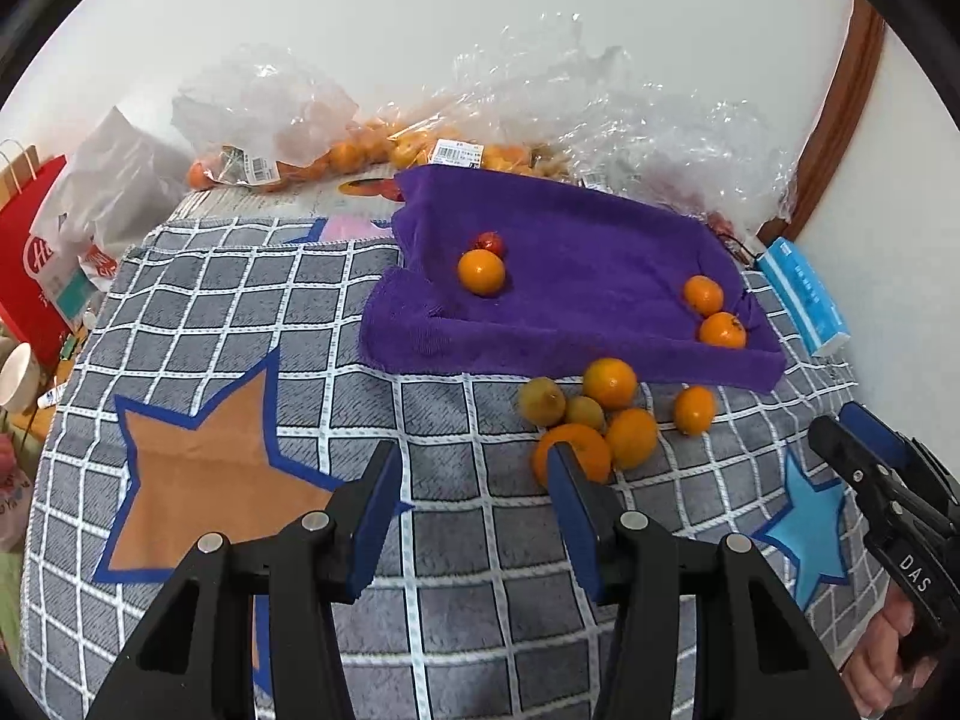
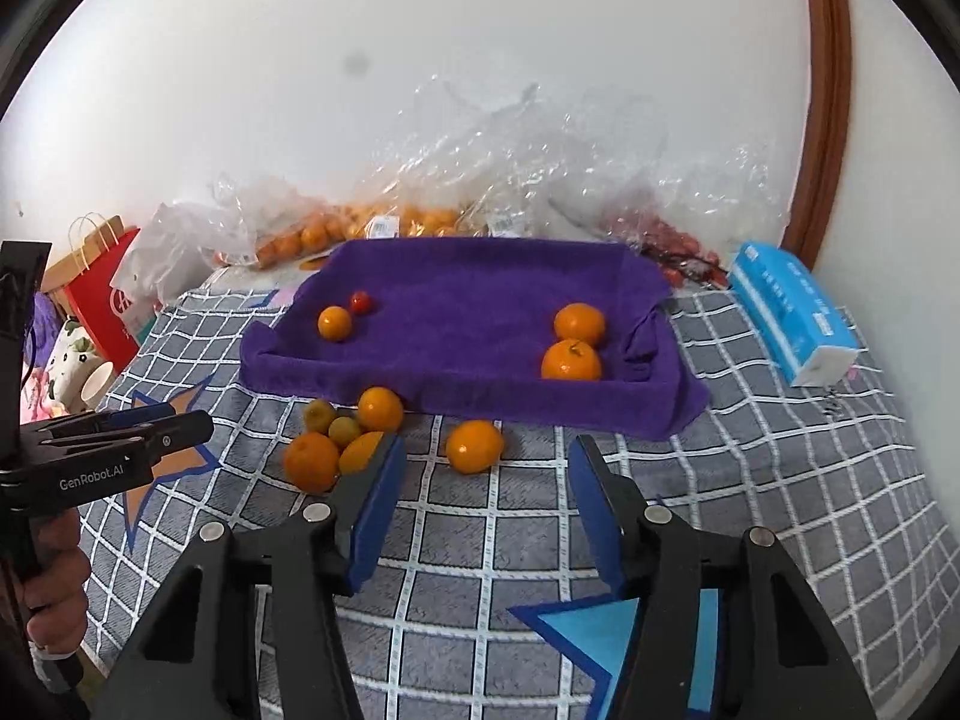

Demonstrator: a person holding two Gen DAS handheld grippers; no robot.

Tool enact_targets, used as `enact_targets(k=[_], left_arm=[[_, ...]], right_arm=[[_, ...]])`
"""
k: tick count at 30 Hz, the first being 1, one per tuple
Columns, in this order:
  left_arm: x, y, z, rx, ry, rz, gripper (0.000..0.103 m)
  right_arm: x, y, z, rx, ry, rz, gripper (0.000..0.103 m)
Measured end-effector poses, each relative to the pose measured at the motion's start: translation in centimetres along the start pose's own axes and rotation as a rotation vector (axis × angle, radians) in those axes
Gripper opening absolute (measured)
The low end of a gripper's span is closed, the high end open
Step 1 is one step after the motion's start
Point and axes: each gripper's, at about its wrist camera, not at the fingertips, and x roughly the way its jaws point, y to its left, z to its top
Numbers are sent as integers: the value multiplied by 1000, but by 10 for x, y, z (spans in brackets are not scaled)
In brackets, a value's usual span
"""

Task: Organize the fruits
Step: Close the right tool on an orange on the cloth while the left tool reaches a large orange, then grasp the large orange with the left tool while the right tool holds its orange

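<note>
A purple towel-lined tray (image 1: 570, 276) (image 2: 468, 306) holds three oranges (image 2: 571, 360) and a small red fruit (image 2: 360, 302). In front of it on the checked mat lies a cluster of oranges and two greenish fruits (image 1: 585, 414) (image 2: 345, 432), plus a lone orange (image 1: 695, 410) (image 2: 474, 446). My left gripper (image 1: 474, 474) is open and empty, its right finger just before the nearest orange (image 1: 579, 450). My right gripper (image 2: 486, 468) is open and empty, just short of the lone orange. Each gripper shows in the other's view (image 1: 864, 468) (image 2: 150, 429).
Plastic bags of oranges (image 1: 336, 150) (image 2: 372, 222) and red fruit (image 2: 672, 246) lie behind the tray by the wall. A blue tissue pack (image 1: 804, 294) (image 2: 792, 312) sits at right. A red paper bag (image 1: 30, 276) and a white cup (image 1: 15, 375) stand at left.
</note>
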Motion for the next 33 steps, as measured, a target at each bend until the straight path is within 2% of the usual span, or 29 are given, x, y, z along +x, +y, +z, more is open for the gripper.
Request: enact_targets(k=[4,11,14,16,17,23,30,33], left_arm=[[17,2,0,-6,22,-13,48],[37,3,2,20,34,-9,48],[42,4,3,18,37,-22,48],[43,4,4,16,36,-32,48],[43,4,4,18,34,-40,48],[41,-4,-4,35,25,-102,48],[44,-29,-15,88,33,-126,48],[54,-37,-16,80,56,-137,48]], right_arm=[[28,2,-4,-14,20,15,55],[81,-4,-4,-18,95,52,47],[96,-4,-4,-23,120,57,47],[105,-4,-7,-25,137,66,43],[108,-5,-9,-24,144,73,36],[93,-10,-16,-47,79,53,36],[86,-28,-23,-18,75,37,36],[84,-34,-25,-5,75,33,36]])
